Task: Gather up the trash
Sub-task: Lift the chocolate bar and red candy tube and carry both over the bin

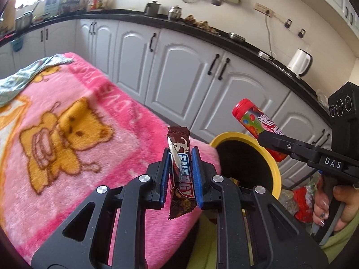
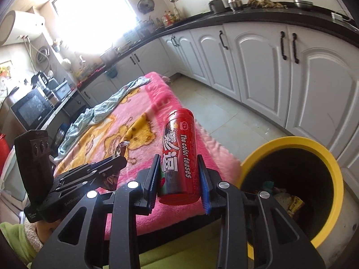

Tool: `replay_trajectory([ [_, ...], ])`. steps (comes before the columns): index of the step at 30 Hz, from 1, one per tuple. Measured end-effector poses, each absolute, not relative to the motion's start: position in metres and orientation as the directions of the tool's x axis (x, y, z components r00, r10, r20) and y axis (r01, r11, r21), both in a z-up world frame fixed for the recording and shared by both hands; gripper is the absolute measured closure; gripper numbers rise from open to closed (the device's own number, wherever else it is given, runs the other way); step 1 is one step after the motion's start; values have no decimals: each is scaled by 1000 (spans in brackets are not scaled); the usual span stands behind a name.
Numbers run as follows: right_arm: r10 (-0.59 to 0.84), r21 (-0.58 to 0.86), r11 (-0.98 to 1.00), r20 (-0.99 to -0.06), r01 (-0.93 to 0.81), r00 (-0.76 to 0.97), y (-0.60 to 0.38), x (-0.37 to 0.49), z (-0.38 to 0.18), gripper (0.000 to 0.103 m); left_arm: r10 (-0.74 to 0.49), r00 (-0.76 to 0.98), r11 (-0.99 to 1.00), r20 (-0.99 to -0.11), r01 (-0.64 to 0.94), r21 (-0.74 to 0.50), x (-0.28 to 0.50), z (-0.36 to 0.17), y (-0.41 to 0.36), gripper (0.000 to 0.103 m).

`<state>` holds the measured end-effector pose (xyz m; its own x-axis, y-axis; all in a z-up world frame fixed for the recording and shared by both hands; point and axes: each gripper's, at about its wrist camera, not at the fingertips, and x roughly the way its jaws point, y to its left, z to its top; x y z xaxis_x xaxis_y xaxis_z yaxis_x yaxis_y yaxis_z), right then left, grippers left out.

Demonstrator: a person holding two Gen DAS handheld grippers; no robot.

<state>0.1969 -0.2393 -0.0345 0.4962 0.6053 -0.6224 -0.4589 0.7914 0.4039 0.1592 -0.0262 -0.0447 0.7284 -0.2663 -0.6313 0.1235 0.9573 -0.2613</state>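
Both our fingers hold trash near the yellow bin (image 2: 291,143).

Our left gripper (image 1: 180,157) clamps an energy bar wrapper (image 1: 179,168); our right gripper (image 2: 179,165) clamps a red candy tube (image 2: 179,154).

Brown "ENERGY" bar wrapper (image 1: 180,172): crumpled, standing roughly upright, pinched mid-length between the left gripper's (image 1: 180,163) blue pads, over the near edge of the pink blanket. Red candy tube (image 2: 178,157), red cap, "The color teases" print: tilted cap-up, clamped at its lower half by the right gripper (image 2: 179,172). Yellow-rimmed bin (image 2: 332,163) at right, open top, some wrappers already inside.
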Motion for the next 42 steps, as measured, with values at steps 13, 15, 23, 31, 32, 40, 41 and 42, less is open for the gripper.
replay_trajectory([
  [13, 562, 409, 827, -596, -386, 573, -294, 181, -30, 73, -315, 716, 948, -623, 207, -241, 165, -38, -66, 90],
  [15, 549, 405, 836, -591, -371, 591, -303, 177, -29, 73, -323, 714, 946, -621, 221, -238, 166, -37, -72, 90],
  [23, 500, 397, 863, -581, -313, 642, -334, 164, -30, 73, -361, 703, 932, -613, 282, -226, 172, -35, -100, 90],
  [31, 428, 363, 899, -613, -244, 665, -354, 162, -47, 73, -399, 671, 911, -625, 367, -189, 189, -45, -144, 89],
  [32, 428, 372, 898, -617, -235, 661, -358, 163, -51, 73, -405, 663, 908, -630, 374, -190, 192, -47, -149, 89],
  [40, 407, 410, 899, -657, -152, 634, -383, 168, -80, 73, -428, 592, 890, -683, 407, -204, 214, -74, -181, 89],
  [41, 405, 413, 899, -662, -143, 630, -385, 169, -83, 73, -430, 585, 888, -688, 413, -204, 216, -77, -184, 89],
  [42, 402, 420, 899, -669, -129, 625, -388, 170, -88, 73, -429, 580, 886, -693, 419, -198, 218, -80, -188, 89],
])
